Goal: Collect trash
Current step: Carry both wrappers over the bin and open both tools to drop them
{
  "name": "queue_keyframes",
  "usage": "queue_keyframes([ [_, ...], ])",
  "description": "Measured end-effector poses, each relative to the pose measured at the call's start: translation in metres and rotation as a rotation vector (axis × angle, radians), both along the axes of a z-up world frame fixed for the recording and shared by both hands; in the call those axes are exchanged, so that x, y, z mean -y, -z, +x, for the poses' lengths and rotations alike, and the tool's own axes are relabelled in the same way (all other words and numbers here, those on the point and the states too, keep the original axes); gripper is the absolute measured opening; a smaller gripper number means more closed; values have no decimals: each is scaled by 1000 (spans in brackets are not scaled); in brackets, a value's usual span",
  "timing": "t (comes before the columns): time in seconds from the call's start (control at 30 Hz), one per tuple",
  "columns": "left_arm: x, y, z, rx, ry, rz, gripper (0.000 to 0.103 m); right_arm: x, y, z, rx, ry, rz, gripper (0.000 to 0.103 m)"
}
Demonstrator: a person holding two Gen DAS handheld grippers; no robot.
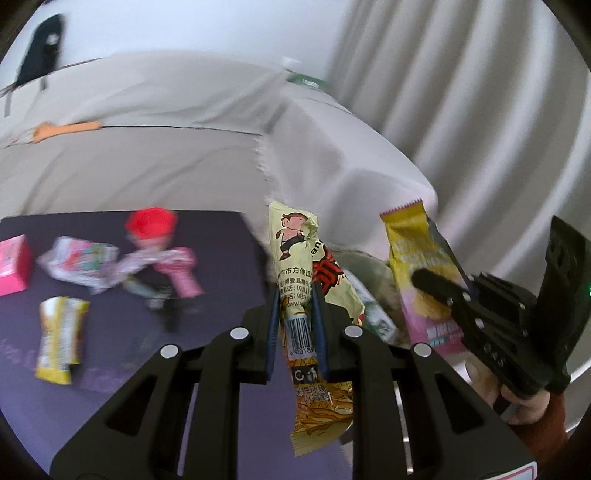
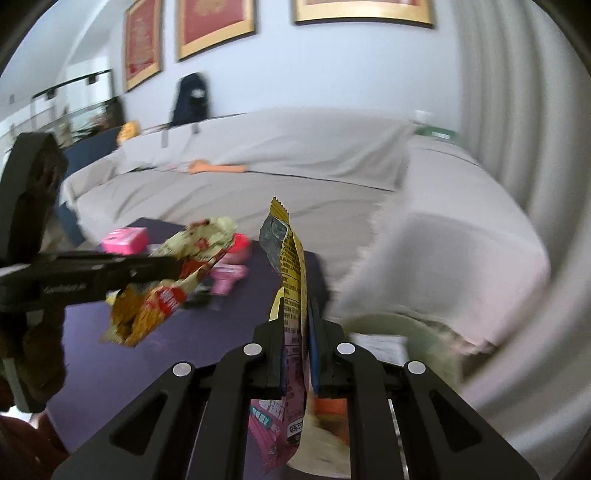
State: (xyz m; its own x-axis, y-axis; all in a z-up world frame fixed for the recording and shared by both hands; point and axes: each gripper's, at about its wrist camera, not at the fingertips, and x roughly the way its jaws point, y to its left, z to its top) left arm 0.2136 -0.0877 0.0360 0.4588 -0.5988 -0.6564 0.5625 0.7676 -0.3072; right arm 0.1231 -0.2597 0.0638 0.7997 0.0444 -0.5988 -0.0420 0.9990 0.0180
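A home living room, by the look of it: a long sofa under a grey cover [image 2: 280, 155] at 12 o'clock, three gold-framed red pictures [image 2: 216, 26] on the wall above, pleated curtains [image 2: 517, 122] at 3 o'clock, and a dark low table [image 1: 122, 325], blurred, at 7 o'clock.

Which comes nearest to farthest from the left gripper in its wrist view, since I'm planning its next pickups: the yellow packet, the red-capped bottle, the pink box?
From the left gripper, on the dark table:
1. Red-capped bottle, just left of the fingers.
2. Yellow packet, lower left.
3. Pink box, far left edge.
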Motion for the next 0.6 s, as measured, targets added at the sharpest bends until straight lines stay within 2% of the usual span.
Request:
queue_keyframes([
  [0.1,43,7,-8,-1,73,21,16,44,8,-12,-8,82,28,11],
  [0.27,90,22,-14,-23,152,47,16,97,27,-24,-30,181,61,11],
  [0.43,122,37,-12,-64,189,70,16,123,40,-28,-38,226,82,11],
  [0.6,139,51,-2,-125,213,43,16,137,54,-30,-48,253,113,11],
])
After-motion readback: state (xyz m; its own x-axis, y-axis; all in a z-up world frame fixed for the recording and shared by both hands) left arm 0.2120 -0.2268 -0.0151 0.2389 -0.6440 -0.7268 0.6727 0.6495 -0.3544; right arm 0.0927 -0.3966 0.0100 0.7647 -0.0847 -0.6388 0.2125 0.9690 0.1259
